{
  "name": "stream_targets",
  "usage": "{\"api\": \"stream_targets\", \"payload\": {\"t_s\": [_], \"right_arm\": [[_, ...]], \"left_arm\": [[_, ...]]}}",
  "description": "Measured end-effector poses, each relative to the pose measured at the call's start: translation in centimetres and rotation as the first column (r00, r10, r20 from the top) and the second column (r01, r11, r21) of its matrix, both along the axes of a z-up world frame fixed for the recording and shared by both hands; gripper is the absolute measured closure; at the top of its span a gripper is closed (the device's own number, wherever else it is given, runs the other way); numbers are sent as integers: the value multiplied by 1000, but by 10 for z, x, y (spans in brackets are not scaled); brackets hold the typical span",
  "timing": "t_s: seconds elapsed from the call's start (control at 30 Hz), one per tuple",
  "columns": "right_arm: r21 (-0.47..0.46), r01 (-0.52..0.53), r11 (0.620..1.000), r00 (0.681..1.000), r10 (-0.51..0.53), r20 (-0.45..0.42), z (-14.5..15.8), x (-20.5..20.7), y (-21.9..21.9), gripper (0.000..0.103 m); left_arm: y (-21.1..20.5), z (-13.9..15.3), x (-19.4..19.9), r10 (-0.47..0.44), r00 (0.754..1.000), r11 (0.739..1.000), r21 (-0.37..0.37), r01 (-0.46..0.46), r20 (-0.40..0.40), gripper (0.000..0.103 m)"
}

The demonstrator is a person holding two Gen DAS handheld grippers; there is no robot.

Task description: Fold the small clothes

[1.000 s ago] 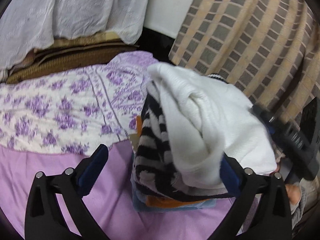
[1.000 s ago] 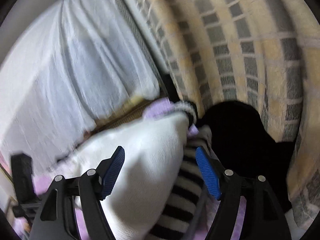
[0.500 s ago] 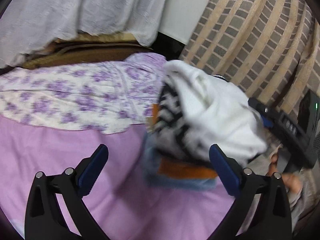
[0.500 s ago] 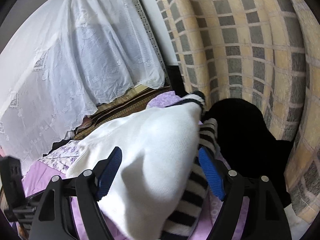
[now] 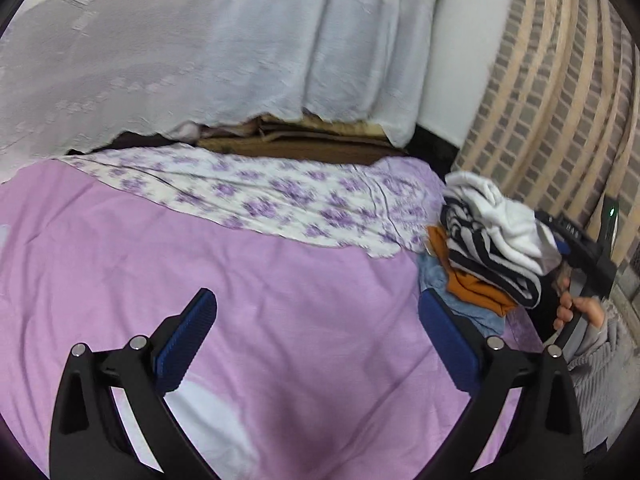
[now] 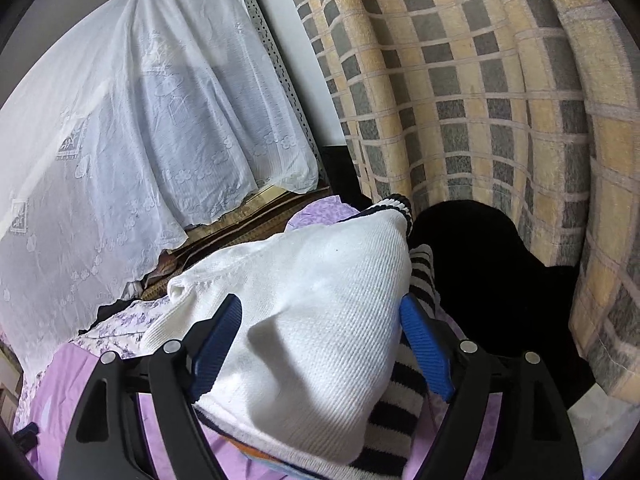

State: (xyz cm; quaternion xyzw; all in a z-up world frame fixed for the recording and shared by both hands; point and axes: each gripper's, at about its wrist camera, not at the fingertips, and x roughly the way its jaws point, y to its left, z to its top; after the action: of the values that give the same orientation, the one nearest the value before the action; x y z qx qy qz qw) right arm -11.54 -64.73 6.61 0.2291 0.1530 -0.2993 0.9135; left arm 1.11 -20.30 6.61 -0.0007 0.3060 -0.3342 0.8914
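From the left wrist camera, no brand, label or writing can be read on anything. The whole picture is softly blurred, and the floral pattern on the flowered sheet (image 5: 280, 200) smears at its edges. The left gripper (image 5: 316, 344) stands with its blue pads spread wide and nothing between them, over the bare purple bedspread (image 5: 280, 280). The stack of folded clothes (image 5: 488, 256) lies well to the right of it, near the bed's far right corner: a white knit top (image 5: 512, 224) uppermost, a black-and-white striped garment (image 5: 480, 252) under it, then an orange piece (image 5: 472, 284) and a light blue piece (image 5: 448, 280) at the bottom. The right pad overlaps the blue piece's lower edge in the picture; whether they touch I cannot tell. Beyond the stack the right gripper (image 5: 576, 248) shows only in part, with the person's right hand (image 5: 576, 308) on its handle. A white lace cloth (image 5: 200, 48) hangs behind the bed, and a checked curtain (image 5: 560, 92) fills the right.

From the right wrist camera, again nothing legible. The white knit top (image 6: 312, 304) bulges up between the spread pads of the right gripper (image 6: 320, 352), with the striped garment (image 6: 404, 412) showing beneath on the right. The jaws stand open around the fabric; contact with the pads is hidden. A black mass (image 6: 492, 280) beside the stack is too dark to identify.
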Motion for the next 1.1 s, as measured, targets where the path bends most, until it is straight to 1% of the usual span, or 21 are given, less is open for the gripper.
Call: {"api": "stream_targets", "payload": {"t_s": [0.07,0.1,0.2,0.27,0.33,0.43,0.5,0.57,0.63,0.67,0.73,0.8,0.9,1.0,1.1], "right_arm": [[-13,13,1000,1000,-13,-8,3,-5,4,21],[-17,21,1000,1000,-21,-9,4,-8,6,17],[-11,45,999,999,-45,3,5,-18,8,15],[-2,46,999,999,-46,13,4,-24,10,15],[3,50,999,999,-51,20,6,-33,14,15],[12,37,999,998,-38,53,10,-52,26,15],[7,20,1000,998,-20,62,15,-63,38,12],[-6,2,1000,998,-2,59,21,-71,50,11],[-25,-20,999,999,21,49,32,-80,63,7],[-39,-33,999,998,35,43,40,-83,71,5],[-65,-50,997,998,52,30,53,-86,81,4],[-90,-79,993,997,81,19,68,-87,92,4],[-83,-117,990,993,117,2,82,-85,96,4],[-39,-123,992,992,122,-38,86,-81,96,4],[-24,-99,995,991,96,-98,83,-78,97,4]], "left_arm": [[16,6,-6,11,1000,1000,-13,-10,28,4],[23,8,-9,11,999,1000,-18,-10,41,4],[27,9,-13,9,998,1000,-23,-8,54,4],[23,8,-13,-1,999,1000,-22,2,40,4],[13,6,-14,-26,999,1000,-15,27,31,4],[-10,8,-20,-78,996,997,-7,78,42,4],[-28,11,-24,-123,991,992,0,123,48,4],[-49,18,-31,-177,982,984,11,176,62,4],[-71,26,-41,-225,971,974,32,223,80,4],[-79,30,-45,-244,966,970,36,242,89,4],[-95,40,-55,-270,956,963,44,267,112,4],[-113,50,-62,-284,952,958,65,278,116,4],[-132,60,-64,-294,950,955,83,286,106,4],[-147,70,-62,-269,959,961,87,261,94,4],[-157,74,-57,-237,970,969,80,232,48,5]]}}
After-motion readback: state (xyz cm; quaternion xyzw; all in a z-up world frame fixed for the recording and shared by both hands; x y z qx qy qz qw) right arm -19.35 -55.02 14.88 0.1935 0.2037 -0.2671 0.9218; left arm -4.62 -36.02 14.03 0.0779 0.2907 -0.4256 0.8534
